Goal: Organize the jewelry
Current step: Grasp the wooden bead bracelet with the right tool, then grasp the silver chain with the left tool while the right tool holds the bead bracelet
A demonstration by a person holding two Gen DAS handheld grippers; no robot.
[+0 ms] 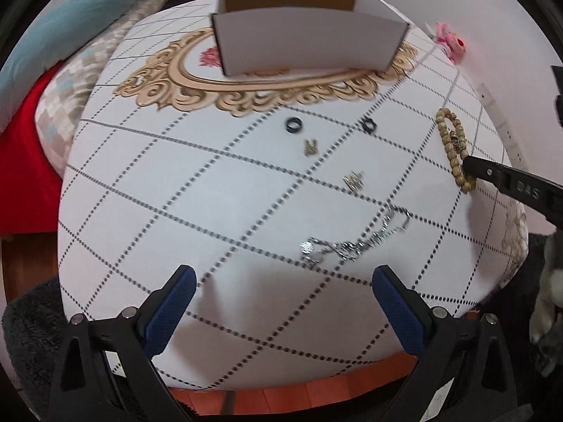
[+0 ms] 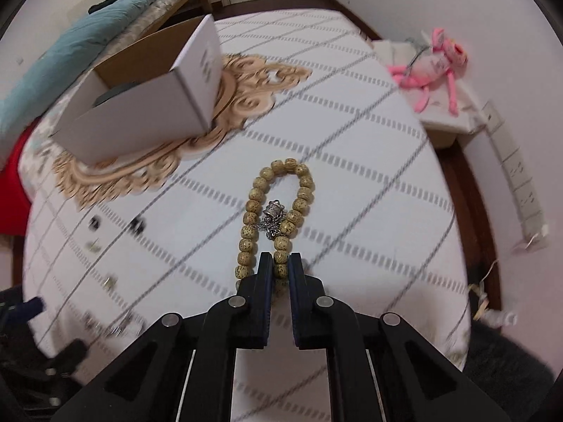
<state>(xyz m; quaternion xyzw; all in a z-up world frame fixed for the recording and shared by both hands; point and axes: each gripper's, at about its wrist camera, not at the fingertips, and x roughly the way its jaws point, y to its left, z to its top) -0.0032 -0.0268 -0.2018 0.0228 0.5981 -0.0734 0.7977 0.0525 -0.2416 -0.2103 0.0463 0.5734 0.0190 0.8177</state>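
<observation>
A tan bead bracelet (image 2: 278, 207) with a silver charm (image 2: 274, 211) lies on the white quilted bed. My right gripper (image 2: 280, 263) is shut on the bracelet's near beads; it also shows in the left wrist view (image 1: 469, 168) at the bracelet (image 1: 452, 144). My left gripper (image 1: 283, 281) is open and empty, just short of a silver chain (image 1: 355, 239). Two black rings (image 1: 292, 126) (image 1: 368, 125) and two small gold pieces (image 1: 310, 147) (image 1: 353, 179) lie further on. An open white cardboard box (image 1: 302, 40) (image 2: 140, 105) stands at the back.
A pink plush toy (image 2: 432, 66) lies on a stand at the right by the wall. Folded blankets (image 1: 70, 24) and a red cover (image 1: 21, 161) are at the left. The bed (image 1: 176, 193) edge is near my left gripper.
</observation>
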